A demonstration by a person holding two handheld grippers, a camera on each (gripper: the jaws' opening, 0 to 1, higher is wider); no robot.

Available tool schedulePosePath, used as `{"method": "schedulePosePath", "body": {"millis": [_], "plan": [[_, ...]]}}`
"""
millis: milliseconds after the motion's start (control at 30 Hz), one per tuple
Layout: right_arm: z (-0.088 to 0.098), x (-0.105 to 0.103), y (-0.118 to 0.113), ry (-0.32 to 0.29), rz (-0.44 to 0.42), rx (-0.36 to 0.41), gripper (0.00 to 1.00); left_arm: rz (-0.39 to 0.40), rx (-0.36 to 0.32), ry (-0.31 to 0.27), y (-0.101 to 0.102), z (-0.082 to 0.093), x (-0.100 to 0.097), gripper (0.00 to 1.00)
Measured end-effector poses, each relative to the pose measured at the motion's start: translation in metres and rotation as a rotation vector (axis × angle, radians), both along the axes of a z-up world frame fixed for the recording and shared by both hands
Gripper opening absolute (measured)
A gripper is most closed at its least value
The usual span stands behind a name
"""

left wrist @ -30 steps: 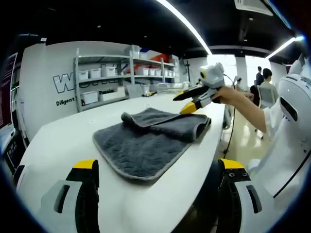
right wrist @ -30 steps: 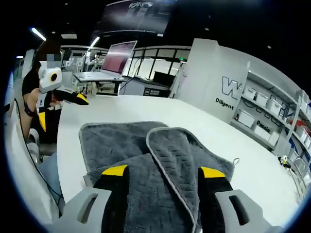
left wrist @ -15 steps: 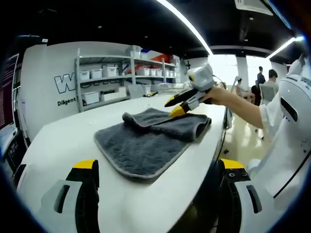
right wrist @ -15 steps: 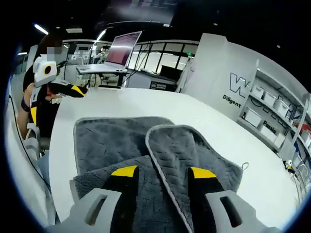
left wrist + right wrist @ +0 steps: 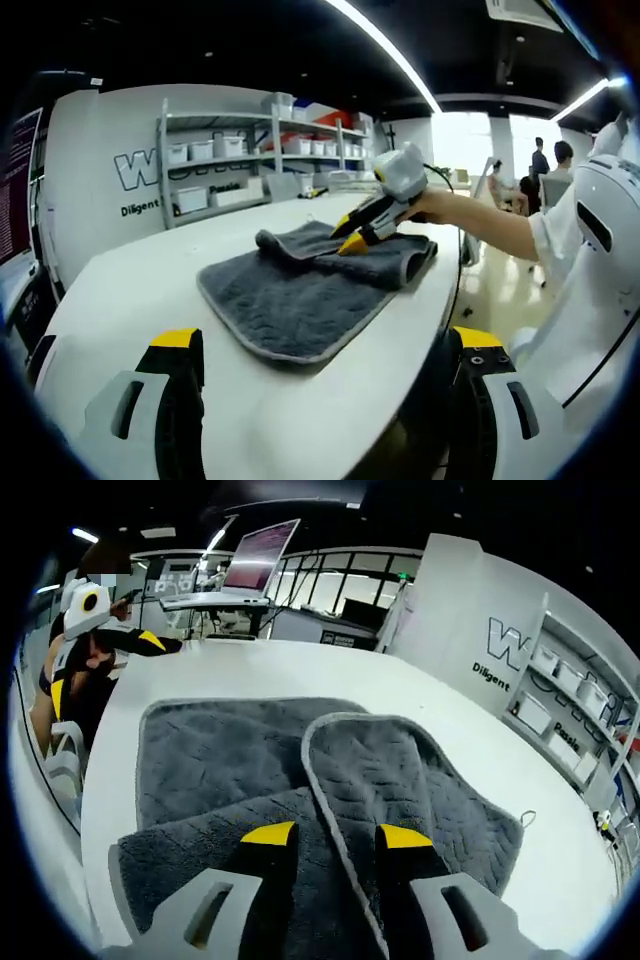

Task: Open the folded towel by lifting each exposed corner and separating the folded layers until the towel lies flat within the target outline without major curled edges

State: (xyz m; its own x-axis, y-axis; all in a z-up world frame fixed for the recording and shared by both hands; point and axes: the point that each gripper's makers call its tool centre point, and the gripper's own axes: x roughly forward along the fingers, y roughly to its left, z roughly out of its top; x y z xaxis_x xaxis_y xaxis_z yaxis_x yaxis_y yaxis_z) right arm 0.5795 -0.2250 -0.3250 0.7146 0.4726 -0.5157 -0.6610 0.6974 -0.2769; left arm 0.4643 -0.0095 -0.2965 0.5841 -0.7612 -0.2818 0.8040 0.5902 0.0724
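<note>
The white tabletop (image 5: 120,290) is carrying the grey towel (image 5: 240,770), folded, near its edge. The right claw (image 5: 328,836) is straddling the folded flap's pale hem (image 5: 322,800), jaws parted but narrowing, grasping nothing yet. The left claw (image 5: 320,345) is hanging released, well back; the right is nearer.

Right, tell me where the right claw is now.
In the left gripper view the right claw reaches in from the right, tips down at the grey towel's folded far layers, on the white table.
</note>
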Motion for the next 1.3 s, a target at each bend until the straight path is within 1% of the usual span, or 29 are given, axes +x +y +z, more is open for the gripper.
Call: {"method": "schedulePosePath", "body": {"millis": [300, 500, 667, 800, 933, 1200, 1300], "plan": [[-0.003, 0.003, -0.007, -0.006, -0.014, -0.021, 0.21, -0.003, 0.0, 0.0, -0.002, 0.0, 0.0, 0.99], [-0.005, 0.005, -0.009, -0.021, -0.01, -0.05, 0.15, -0.009, 0.002, 0.0, -0.003, 0.0, -0.001, 0.99], [-0.008, 0.004, -0.007, -0.029, 0.006, -0.081, 0.13, -0.006, 0.001, 0.0, -0.003, 0.001, -0.001, 0.99], [-0.011, 0.004, -0.007, -0.031, 0.013, -0.111, 0.14, -0.006, 0.002, 0.001, -0.003, 0.001, -0.001, 0.99], [-0.011, 0.006, -0.008, -0.038, 0.015, -0.123, 0.13, -0.009, 0.003, 0.0, -0.004, 0.001, -0.002, 0.99], [-0.012, 0.006, -0.008, -0.042, 0.026, -0.13, 0.07, -0.016, 0.008, 0.0, -0.006, 0.001, -0.003, 0.99], [-0.01, 0.007, -0.009, -0.049, 0.029, -0.124, 0.0, -0.018, 0.008, 0.001, -0.007, 0.001, -0.003, 0.99]]}}
